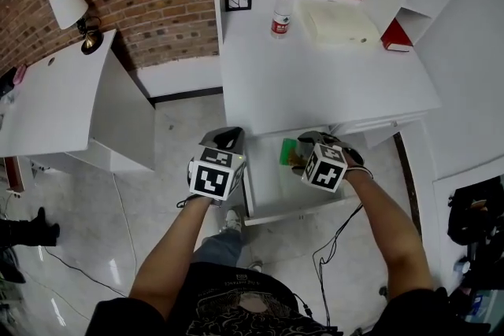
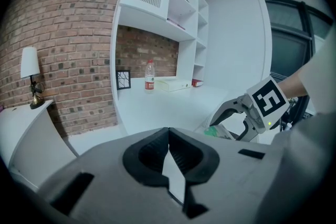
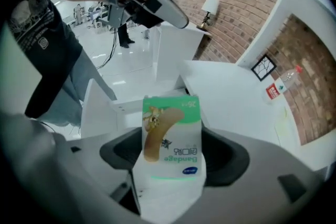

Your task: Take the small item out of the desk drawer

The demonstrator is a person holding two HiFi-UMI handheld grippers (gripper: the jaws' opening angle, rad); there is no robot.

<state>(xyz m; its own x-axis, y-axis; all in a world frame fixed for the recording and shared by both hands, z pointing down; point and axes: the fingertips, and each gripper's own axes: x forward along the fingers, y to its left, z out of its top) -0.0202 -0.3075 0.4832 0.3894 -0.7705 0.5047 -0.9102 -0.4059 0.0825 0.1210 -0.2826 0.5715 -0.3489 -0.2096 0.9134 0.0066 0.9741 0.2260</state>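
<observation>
While drawer [image 1: 277, 191] gapes — tool [image 1: 305, 149] grips bandages [image 3: 171, 139], apparently

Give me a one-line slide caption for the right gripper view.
Right gripper shut on a green-and-white bandage box, held over the open desk drawer.

Steep overhead view, desk [image 1: 331, 83] shared throughout
</observation>
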